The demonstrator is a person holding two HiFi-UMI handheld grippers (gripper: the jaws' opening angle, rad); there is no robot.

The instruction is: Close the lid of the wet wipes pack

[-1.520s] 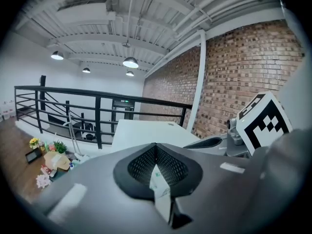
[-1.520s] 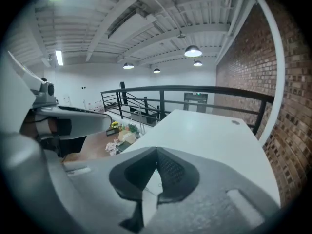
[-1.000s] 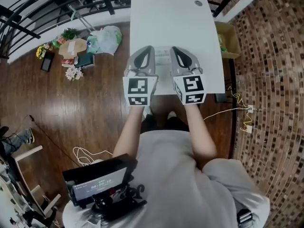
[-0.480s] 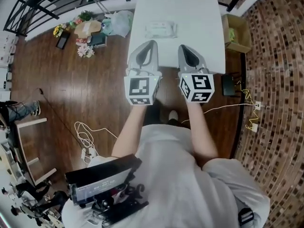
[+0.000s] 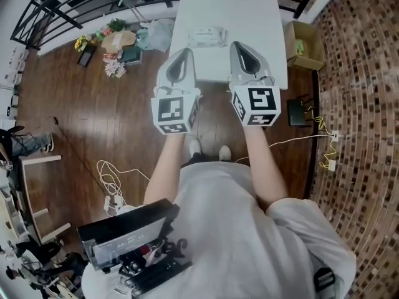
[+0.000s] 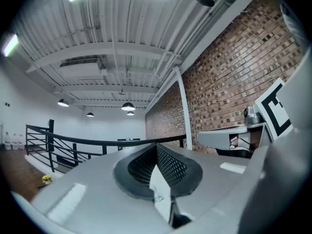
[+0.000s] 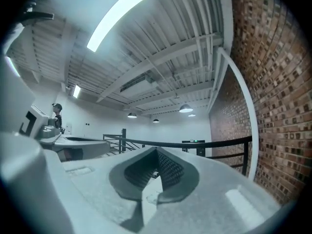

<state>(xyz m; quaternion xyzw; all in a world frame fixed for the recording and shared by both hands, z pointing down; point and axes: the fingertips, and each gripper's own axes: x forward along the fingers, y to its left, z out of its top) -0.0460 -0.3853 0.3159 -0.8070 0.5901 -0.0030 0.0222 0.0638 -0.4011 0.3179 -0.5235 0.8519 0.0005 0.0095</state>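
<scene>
The wet wipes pack point(image 5: 207, 38) lies flat on the white table point(image 5: 268, 55), near its middle; it is too small to tell how its lid stands. Both grippers are held up in front of the table's near edge, apart from the pack. My left gripper point(image 5: 185, 53) is shut with nothing in it, and in the left gripper view its jaws point(image 6: 156, 147) meet against the ceiling and brick wall. My right gripper point(image 5: 240, 47) is shut and empty too; in the right gripper view its jaws point(image 7: 156, 153) point up at the ceiling.
A cardboard box point(image 5: 303, 44) stands on the floor right of the table. Bags and flowers point(image 5: 118, 42) lie on the wooden floor to the left, by a black railing point(image 5: 75, 5). Cables point(image 5: 112, 195) trail on the floor.
Both grippers have drawn back from over the table toward the person and tilted upward. The pack, earlier between them, now lies uncovered beyond their tips.
</scene>
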